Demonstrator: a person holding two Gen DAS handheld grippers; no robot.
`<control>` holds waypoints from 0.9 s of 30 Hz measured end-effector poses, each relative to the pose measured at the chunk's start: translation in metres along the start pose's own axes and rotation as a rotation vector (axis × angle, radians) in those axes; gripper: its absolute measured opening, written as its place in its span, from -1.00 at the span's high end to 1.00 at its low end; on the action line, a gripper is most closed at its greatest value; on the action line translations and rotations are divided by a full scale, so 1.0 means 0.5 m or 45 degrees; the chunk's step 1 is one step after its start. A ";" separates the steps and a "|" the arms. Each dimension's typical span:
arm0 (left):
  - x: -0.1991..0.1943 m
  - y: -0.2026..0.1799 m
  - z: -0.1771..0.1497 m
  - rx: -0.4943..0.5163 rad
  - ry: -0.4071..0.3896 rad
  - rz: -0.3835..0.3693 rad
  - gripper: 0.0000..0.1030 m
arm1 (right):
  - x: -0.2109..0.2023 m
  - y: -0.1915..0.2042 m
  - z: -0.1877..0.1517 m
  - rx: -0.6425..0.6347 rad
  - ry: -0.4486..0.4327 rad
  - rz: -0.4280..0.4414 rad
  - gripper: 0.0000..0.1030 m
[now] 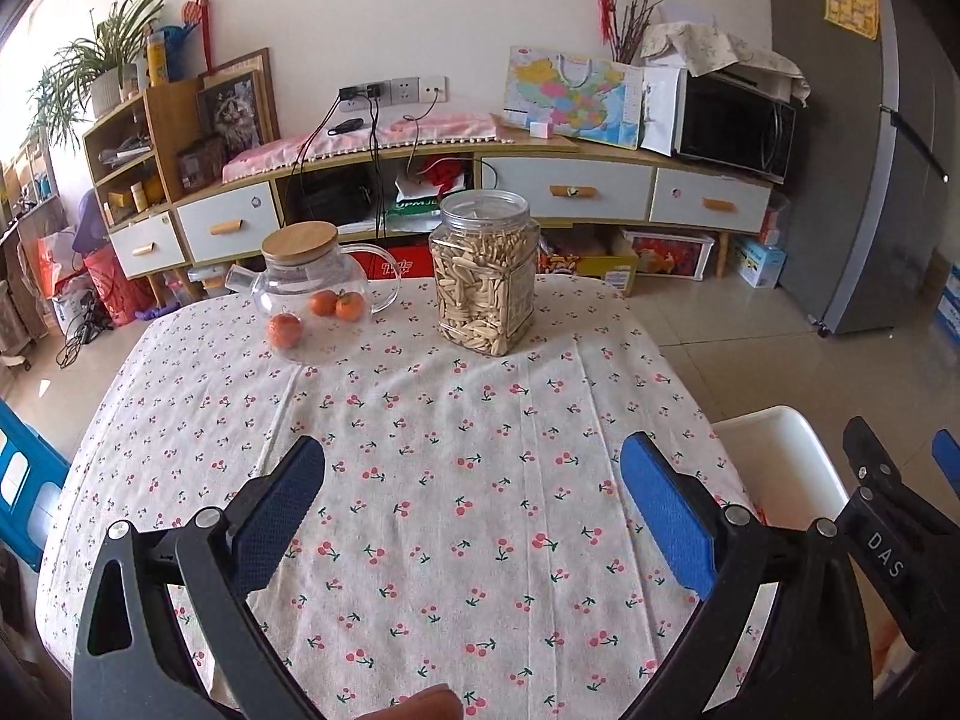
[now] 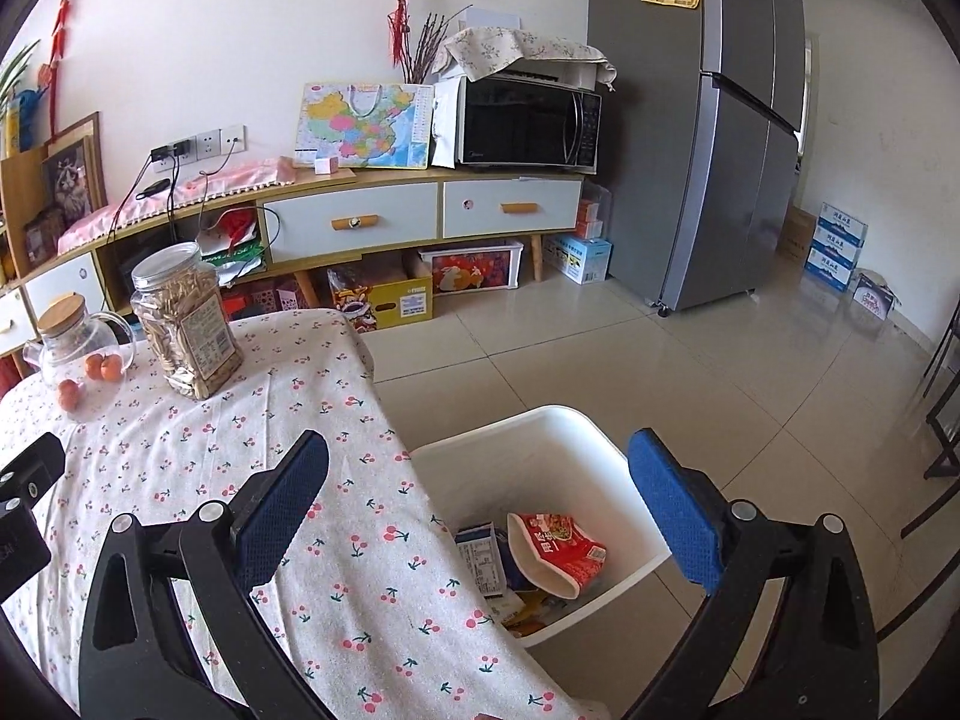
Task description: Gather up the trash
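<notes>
A white trash bin (image 2: 576, 426) stands on the floor beside the table's right edge; it also shows in the left wrist view (image 1: 780, 456). Inside it lie a red instant-noodle cup (image 2: 558, 546), a blue-and-white carton (image 2: 480, 558) and some yellow wrappers (image 2: 528, 609). My right gripper (image 2: 480, 510) is open and empty, hovering over the table edge and the bin. My left gripper (image 1: 474, 510) is open and empty above the cherry-print tablecloth (image 1: 450, 450). The right gripper's body (image 1: 888, 516) shows at the right of the left wrist view.
A glass teapot (image 1: 312, 282) with oranges and a plastic jar of seeds (image 1: 486, 276) stand at the table's far side. Behind are a low cabinet (image 1: 540, 180) with a microwave (image 2: 528, 120), a fridge (image 2: 708, 120), and boxes (image 2: 834, 246) on the tiled floor.
</notes>
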State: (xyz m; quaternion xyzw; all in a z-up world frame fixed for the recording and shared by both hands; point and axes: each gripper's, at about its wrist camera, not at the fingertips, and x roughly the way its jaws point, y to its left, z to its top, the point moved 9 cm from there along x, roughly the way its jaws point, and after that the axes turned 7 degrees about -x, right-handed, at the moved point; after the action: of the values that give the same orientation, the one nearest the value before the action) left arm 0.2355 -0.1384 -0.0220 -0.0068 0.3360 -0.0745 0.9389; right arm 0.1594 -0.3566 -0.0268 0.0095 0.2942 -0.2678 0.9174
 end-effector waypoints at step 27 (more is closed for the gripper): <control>0.029 -0.046 0.003 -0.015 0.022 0.014 -0.87 | 0.002 -0.026 0.003 -0.008 -0.018 0.009 -0.86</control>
State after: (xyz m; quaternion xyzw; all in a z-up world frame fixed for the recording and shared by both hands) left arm 0.2446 -0.1634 -0.0285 -0.0098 0.3445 -0.0675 0.9363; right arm 0.1544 -0.3687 -0.0244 0.0060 0.2883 -0.2636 0.9205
